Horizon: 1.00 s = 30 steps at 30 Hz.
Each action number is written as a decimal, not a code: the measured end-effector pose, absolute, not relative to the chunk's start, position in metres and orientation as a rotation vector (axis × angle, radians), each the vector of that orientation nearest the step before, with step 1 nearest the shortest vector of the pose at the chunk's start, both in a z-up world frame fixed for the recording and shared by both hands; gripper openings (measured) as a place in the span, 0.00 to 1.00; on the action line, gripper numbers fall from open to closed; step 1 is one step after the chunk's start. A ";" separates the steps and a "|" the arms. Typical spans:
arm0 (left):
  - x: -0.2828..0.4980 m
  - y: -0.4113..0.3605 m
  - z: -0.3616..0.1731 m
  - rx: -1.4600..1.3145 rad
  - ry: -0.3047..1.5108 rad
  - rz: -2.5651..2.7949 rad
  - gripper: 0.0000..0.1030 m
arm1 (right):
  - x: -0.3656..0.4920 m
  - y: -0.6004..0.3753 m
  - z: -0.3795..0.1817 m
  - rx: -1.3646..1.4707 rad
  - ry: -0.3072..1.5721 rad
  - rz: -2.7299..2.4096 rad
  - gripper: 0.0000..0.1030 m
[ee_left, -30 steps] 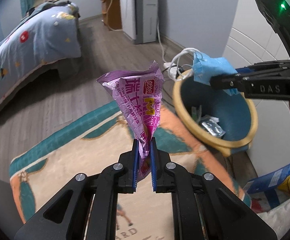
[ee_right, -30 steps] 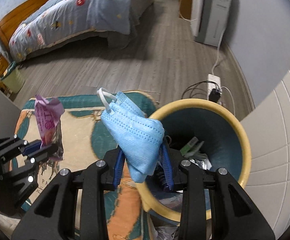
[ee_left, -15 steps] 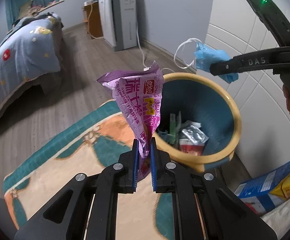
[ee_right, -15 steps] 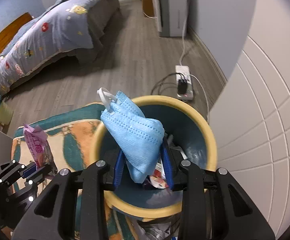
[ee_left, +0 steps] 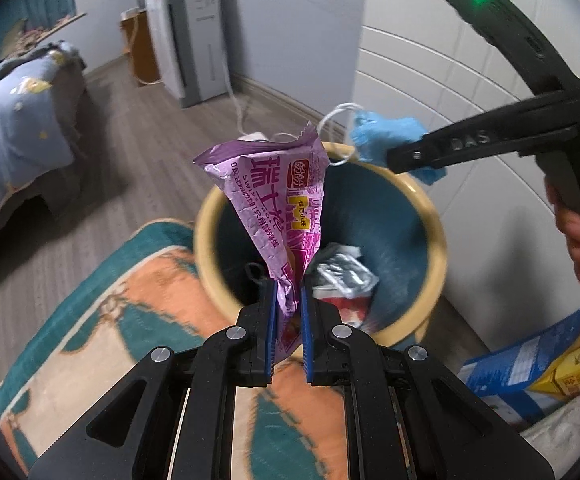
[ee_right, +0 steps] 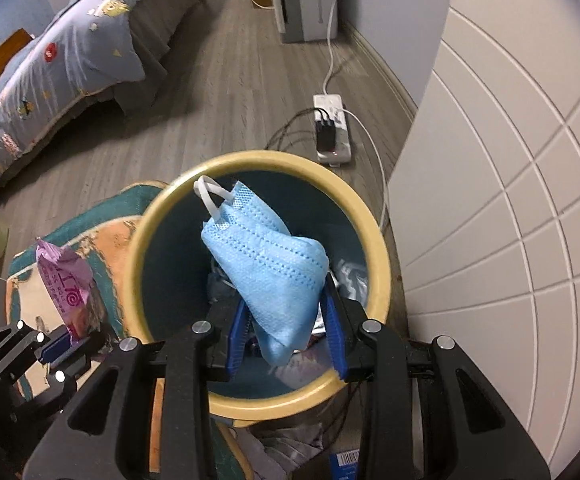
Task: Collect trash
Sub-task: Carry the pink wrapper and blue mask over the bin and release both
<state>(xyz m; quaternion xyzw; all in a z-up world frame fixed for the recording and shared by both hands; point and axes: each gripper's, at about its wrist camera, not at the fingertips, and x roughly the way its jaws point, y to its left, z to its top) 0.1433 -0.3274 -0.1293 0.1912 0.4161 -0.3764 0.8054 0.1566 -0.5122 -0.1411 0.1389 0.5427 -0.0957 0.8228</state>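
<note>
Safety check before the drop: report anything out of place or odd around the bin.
One oddity: a white power strip with black plugs lies loose on the wood floor just behind the yellow-rimmed trash bin, its cables trailing toward the bin. Boxes and crumpled litter lie beside the bin's base.

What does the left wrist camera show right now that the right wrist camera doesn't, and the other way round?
Only the left wrist view shows the person's hand on the right gripper and the blue and yellow cartons by the wall. Only the right wrist view shows the power strip with plugs in it. Both show the yellow-rimmed bin with trash inside, the purple wrapper in the left gripper, the blue mask, the rug and the bed.
</note>
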 end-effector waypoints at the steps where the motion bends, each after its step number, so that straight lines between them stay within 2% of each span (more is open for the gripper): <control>1: 0.142 -0.330 -0.131 0.413 0.896 -0.818 0.11 | 0.155 -0.515 -0.143 0.303 1.161 -0.208 0.32; 10: 0.146 -0.356 -0.154 0.447 0.958 -0.846 0.11 | 0.150 -0.522 -0.179 0.363 1.261 -0.244 0.33; 18: 0.170 -0.360 -0.165 0.428 0.983 -0.786 0.13 | 0.158 -0.527 -0.190 0.396 1.264 -0.245 0.33; 21: 0.177 -0.362 -0.164 0.429 0.957 -0.762 0.28 | 0.160 -0.528 -0.191 0.393 1.260 -0.246 0.33; 23: 0.179 -0.361 -0.163 0.434 0.945 -0.735 0.57 | 0.160 -0.527 -0.191 0.399 1.253 -0.240 0.33; 25: 0.182 -0.357 -0.163 0.439 0.928 -0.701 0.62 | 0.160 -0.523 -0.191 0.394 1.253 -0.235 0.33; 30: 0.190 -0.346 -0.162 0.425 0.940 -0.670 0.63 | 0.164 -0.520 -0.197 0.383 1.260 -0.228 0.33</control>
